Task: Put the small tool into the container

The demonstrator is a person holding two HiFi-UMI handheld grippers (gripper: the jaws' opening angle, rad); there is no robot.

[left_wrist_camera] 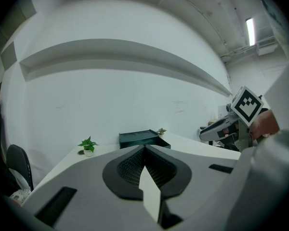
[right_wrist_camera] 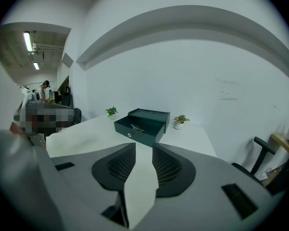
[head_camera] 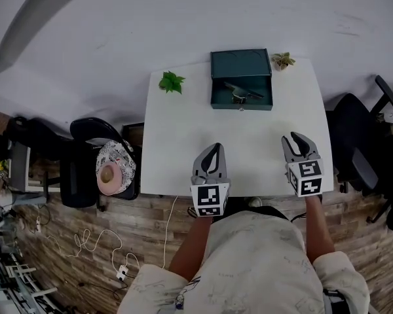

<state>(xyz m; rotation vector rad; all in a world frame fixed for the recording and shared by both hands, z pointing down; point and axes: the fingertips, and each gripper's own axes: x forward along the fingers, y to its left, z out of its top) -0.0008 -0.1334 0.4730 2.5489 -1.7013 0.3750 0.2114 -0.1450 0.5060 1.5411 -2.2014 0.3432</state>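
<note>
Jaws of the left gripper (head_camera: 213, 149) are closed and empty; the right gripper (head_camera: 295, 140) is a little open, empty. Small tool (head_camera: 242, 92) seems already inside the far container (head_camera: 241, 63); nothing more to do.

The small tool (head_camera: 240, 91) in the container (head_camera: 242, 63) is shown too small for its kind to be told. In the left gripper view it is hidden behind the container's wall. Far from the container, the person (head_camera: 262, 267) is cut off by the lower edge.

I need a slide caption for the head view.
Small tool inside open green box on white table; left tongs shut, right tongs open, both empty.
</note>
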